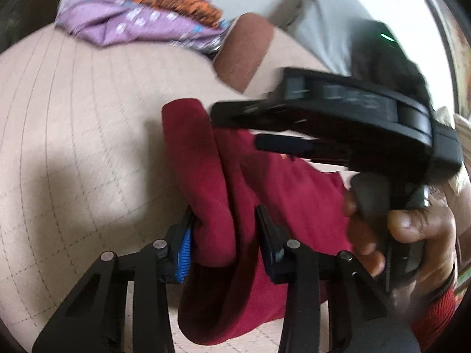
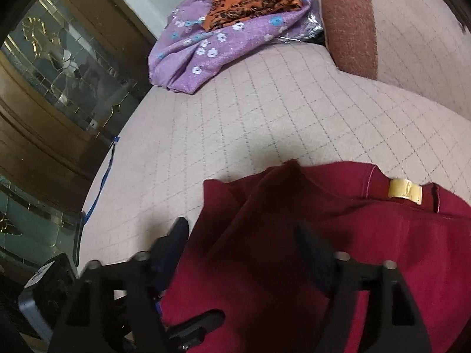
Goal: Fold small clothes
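A dark red garment (image 1: pixel 259 206) lies on the beige quilted surface (image 1: pixel 73 123). My left gripper (image 1: pixel 225 220) has a rolled fold of the red cloth between its two fingers, jaws set wide around it. The right gripper's body (image 1: pixel 353 117) hangs over the garment's upper right, held by a hand (image 1: pixel 412 226). In the right wrist view the red garment (image 2: pixel 323 235) with its yellow neck label (image 2: pixel 404 191) fills the lower right; my right gripper (image 2: pixel 244 235) has the cloth's bunched edge between its spread fingers.
A pile of purple floral cloth (image 2: pixel 212 44) with an orange patterned piece (image 2: pixel 253 0) on top sits at the far edge. A rust-brown bolster (image 2: pixel 350 23) lies beside it. A glass-fronted wooden cabinet (image 2: pixel 59 73) stands past the left edge of the surface.
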A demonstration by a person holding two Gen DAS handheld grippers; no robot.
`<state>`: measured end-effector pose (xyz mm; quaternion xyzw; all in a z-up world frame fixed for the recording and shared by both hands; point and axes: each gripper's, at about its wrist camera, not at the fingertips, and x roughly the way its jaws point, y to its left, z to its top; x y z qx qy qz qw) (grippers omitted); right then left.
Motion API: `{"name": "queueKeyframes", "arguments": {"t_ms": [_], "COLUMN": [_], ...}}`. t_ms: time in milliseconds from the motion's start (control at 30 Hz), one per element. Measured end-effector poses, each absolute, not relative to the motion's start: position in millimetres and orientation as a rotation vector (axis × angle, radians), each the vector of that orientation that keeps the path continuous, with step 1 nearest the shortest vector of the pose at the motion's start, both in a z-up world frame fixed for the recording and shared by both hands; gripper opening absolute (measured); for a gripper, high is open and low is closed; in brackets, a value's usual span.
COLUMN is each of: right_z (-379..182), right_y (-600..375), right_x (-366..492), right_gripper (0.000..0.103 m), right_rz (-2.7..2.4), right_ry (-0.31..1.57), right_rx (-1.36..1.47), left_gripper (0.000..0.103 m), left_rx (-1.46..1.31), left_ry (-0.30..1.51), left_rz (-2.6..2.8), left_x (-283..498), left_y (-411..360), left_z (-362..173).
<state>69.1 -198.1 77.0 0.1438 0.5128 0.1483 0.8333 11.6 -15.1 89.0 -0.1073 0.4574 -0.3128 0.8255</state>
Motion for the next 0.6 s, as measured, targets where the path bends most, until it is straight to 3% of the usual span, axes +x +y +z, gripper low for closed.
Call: {"name": "queueKeyframes", "arguments": {"t_ms": [233,300,333,367,433,500,600], "right_z": [56,49,48,48,49,52,55], "right_y": [-163,-159,-159,-160,-169,-176,-188], "right_x": [80,80,78,77,73,70,66], "right_gripper": [0.082,0.072,0.054,0.038,0.027,0.024,0.022], "right_rz": [0.318,0.304,0.293,0.287,0.296,0.299,0.307], "right_ry": [1.245,1.245,1.216,1.198,1.163,1.137,1.106], "right_rx": [0.148,0.103,0.072,0.064,0.087,0.100,0.134], "left_gripper": [0.036,0.036,0.037,0.043,0.060,0.072,0.075], "left_rx": [-0.139,-0.125,-0.118,-0.112,-0.116,-0.124,-0.076], "left_ry": [0.927,0.938,0.946,0.956,0.964,0.961,0.964], "left_rz": [-0.697,-0.683,-0.678,-0.669,-0.657,-0.668,-0.662], "left_x": [5,6,8,10,4,-2,-11], "left_y": [-25,-24,-24,-23,-20,-18,-23], "left_z": [99,98,97,97,98,100,99]}}
